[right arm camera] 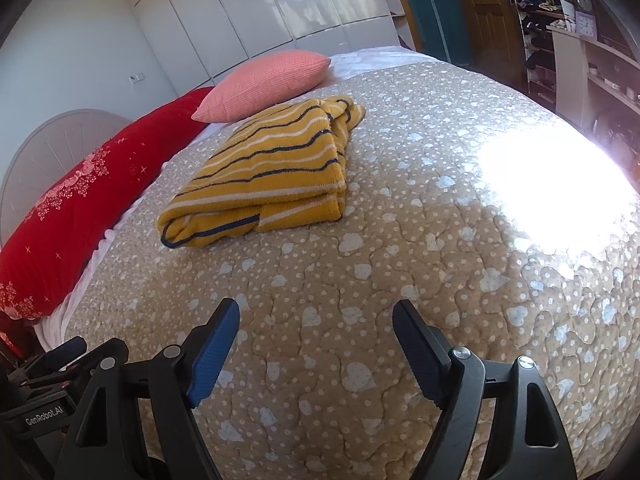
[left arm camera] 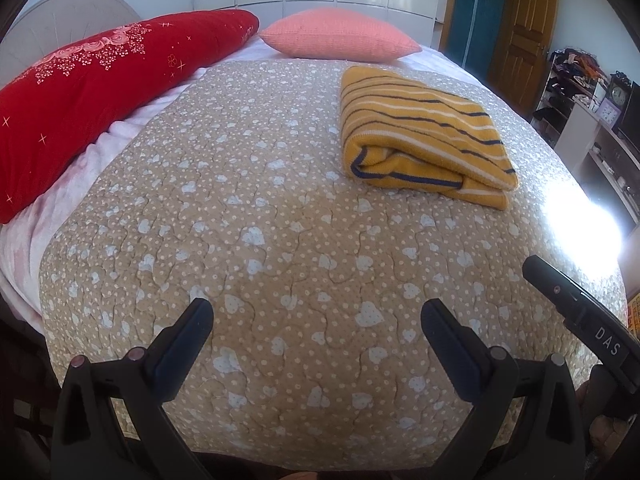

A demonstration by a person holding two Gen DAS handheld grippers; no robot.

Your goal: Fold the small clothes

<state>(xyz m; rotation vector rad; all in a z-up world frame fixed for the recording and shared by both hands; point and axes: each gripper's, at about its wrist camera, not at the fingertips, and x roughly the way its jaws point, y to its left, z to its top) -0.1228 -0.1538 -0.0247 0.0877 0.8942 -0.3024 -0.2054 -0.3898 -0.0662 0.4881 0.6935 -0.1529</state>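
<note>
Yellow striped top (left arm camera: 424, 136) sits folded on quilt (left arm camera: 260, 240) near pink pillow (left arm camera: 340, 38), both grippers, left (left arm camera: 316, 320) & right (right arm camera: 316, 320), empty w/ jaws apart, well short; approach low, square edges.

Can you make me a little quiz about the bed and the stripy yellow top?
1. True or false: the left gripper is squeezing the yellow striped top.
2. Which pillow lies closest to the top? A) the red flowered pillow B) the pink pillow C) a green pillow
3. Fill in: the top rests folded on the tan quilt, which is printed with white dots and little ____.

Key
1. False. Both the left gripper and the right gripper are open and empty, hovering apart from the top.
2. B
3. hearts
</note>
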